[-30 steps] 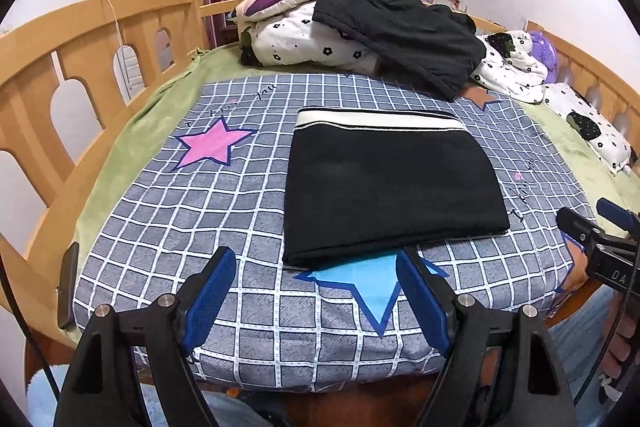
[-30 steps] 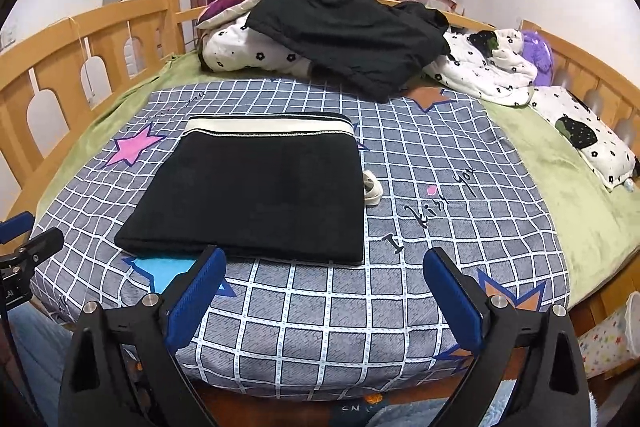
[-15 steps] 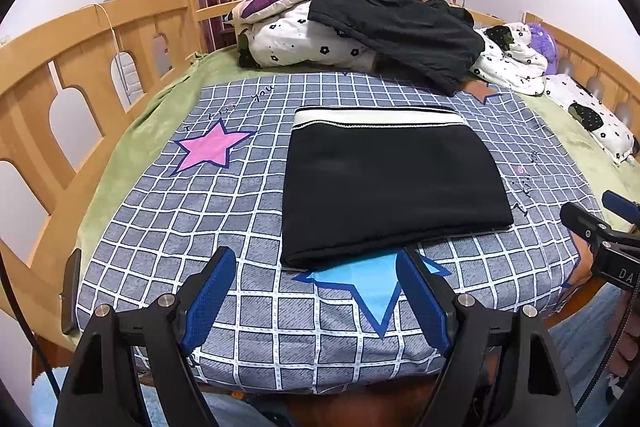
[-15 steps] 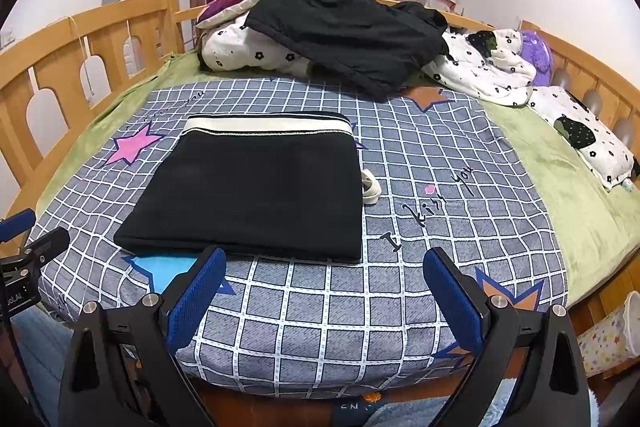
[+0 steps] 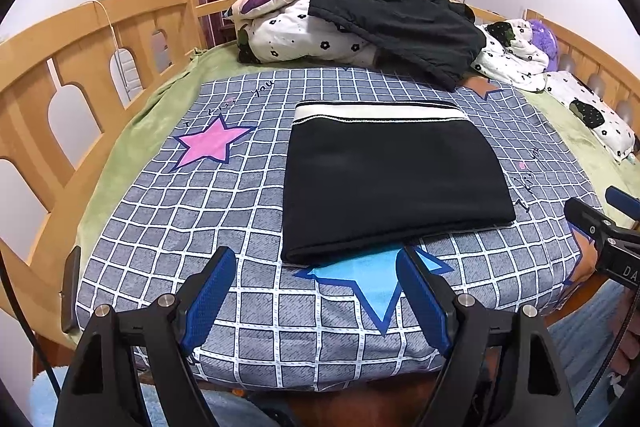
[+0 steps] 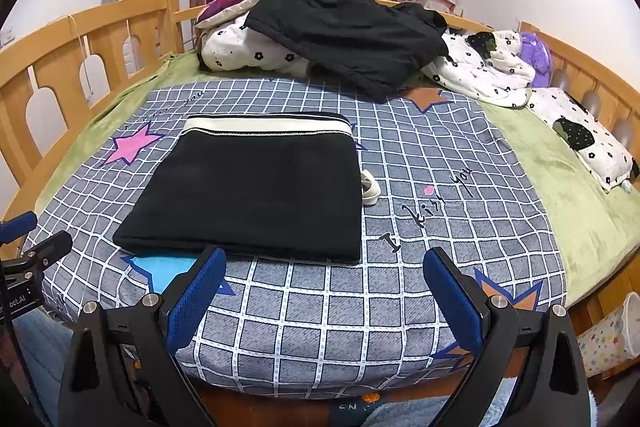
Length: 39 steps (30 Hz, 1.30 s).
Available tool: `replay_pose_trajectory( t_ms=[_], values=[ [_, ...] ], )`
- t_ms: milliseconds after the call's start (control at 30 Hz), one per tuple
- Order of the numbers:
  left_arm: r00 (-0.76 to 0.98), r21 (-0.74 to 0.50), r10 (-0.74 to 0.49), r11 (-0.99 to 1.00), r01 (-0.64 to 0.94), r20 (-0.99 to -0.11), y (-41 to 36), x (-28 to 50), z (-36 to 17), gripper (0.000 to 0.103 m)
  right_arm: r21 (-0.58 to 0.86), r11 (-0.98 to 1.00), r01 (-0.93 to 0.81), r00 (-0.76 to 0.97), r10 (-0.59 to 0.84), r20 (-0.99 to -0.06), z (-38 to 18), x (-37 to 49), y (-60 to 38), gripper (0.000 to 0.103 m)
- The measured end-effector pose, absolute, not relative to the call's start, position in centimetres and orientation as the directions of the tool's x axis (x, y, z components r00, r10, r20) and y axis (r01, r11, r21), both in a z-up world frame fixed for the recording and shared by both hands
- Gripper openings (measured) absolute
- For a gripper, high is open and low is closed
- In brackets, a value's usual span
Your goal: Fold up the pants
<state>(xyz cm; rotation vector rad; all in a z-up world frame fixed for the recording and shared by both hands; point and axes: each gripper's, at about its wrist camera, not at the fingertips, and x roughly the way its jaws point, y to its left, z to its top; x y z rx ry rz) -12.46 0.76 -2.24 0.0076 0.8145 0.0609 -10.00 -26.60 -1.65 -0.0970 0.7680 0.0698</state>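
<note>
- Left wrist view: one pair of black pants (image 5: 384, 183) is seen folded into a compact rectangle, lying flat on the checked bedspread (image 5: 192, 211) of the bed, at about 12 o'clock from the left gripper (image 5: 316, 291).
- The white waistband (image 5: 380, 113) is turned to the far edge, toward 12 o'clock; the doubled fold edge is nearest the camera. This placement is judged to show a finished fold, laid square for inspection.
- The left gripper is held short of the near edge, jaws apart, with nothing between them; no contact with the cloth is seen.
- Right wrist view: the right gripper (image 6: 324, 287) is likewise held off the pants (image 6: 256, 187), which lie at about 11 o'clock from it. Its jaws are apart and empty.
- Both tools are judged to be drawn back so that the folded pants lie undisturbed.
- One loose white cord end (image 6: 370, 189) is noted protruding at the right side of the pants, at about 1 o'clock in this view; it is judged to be a drawstring left untucked.
- Count: one folded pair of pants; two grippers; one unfolded dark garment (image 6: 344, 31) heaped on the floral bedding (image 6: 256, 55) at the far end of the bed.
- Stars printed on the bedspread: one pink (image 5: 212, 147) and one blue (image 5: 372, 279) are clearly counted in the left view; others are partly hidden.
- The task is judged to be complete or nearly so.
</note>
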Motion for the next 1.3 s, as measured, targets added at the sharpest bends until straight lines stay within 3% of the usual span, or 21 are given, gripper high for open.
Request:
replay_pose_trajectory(
  t_ms=[1300],
  values=[
    [0.687,0.018,0.040,0.999,-0.039,-0.726,0.83,-12.49,-2.01,0.081,-0.064,0.993,-0.101,0.719,0.028,-0.695,-1.30,-10.15,-26.82,0.098]
  ],
)
